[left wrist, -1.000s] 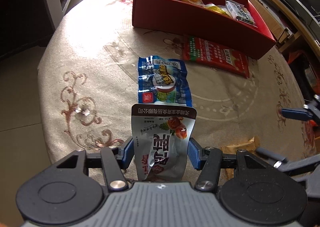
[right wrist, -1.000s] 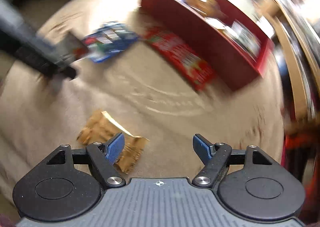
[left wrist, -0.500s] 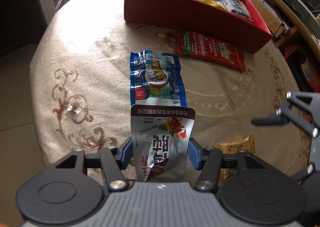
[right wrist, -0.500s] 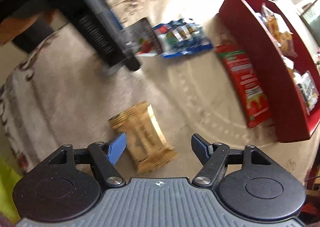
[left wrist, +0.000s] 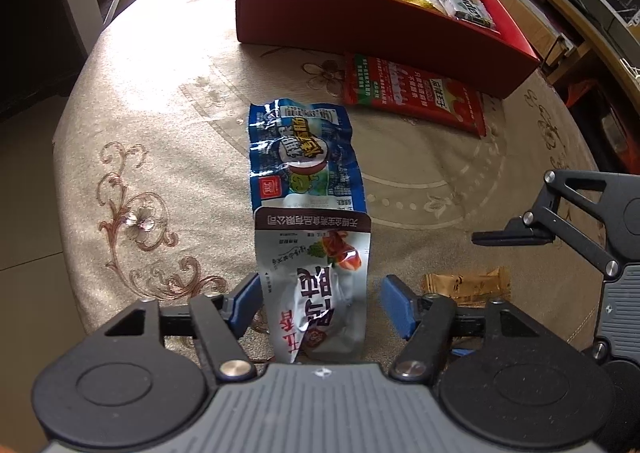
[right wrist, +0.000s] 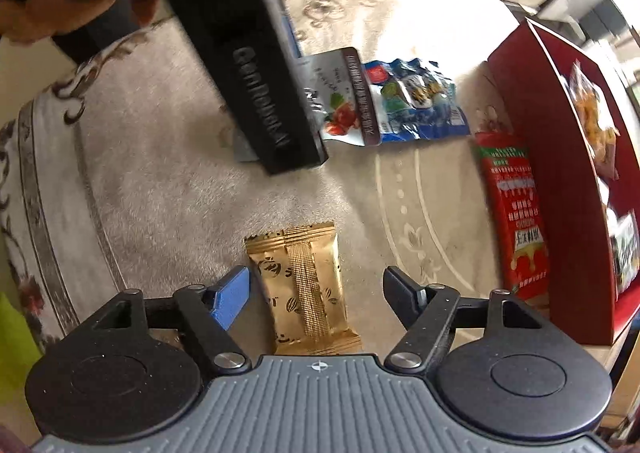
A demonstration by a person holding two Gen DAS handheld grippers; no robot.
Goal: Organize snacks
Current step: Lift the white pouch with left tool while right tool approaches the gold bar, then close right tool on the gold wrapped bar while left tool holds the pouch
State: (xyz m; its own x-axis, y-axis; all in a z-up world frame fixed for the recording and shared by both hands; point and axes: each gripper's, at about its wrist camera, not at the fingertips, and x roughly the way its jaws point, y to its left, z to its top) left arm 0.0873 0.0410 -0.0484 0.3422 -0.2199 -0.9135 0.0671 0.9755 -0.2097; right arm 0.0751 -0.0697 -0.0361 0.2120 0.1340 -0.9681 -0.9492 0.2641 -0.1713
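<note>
1. Left gripper point(left wrist: 318, 303), jaws opening, straddles the silver-grey foil snack pouch point(left wrist: 316, 285) near the tabletop's near edge; pads clear of it.
2. Right gripper point(right wrist: 316, 295), parted and closing, brackets the flat golden foil biscuit packet point(right wrist: 306, 287), untouched.

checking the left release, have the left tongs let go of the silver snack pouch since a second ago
Yes. The left tongs are opening: a gap now shows beside the silver snack pouch, which still overlaps the blue packet as before.

silver pouch point(left wrist: 316, 285): 无锡金莱森食品有限公司 | red packet point(left wrist: 416, 93): 麻辣王子
</note>
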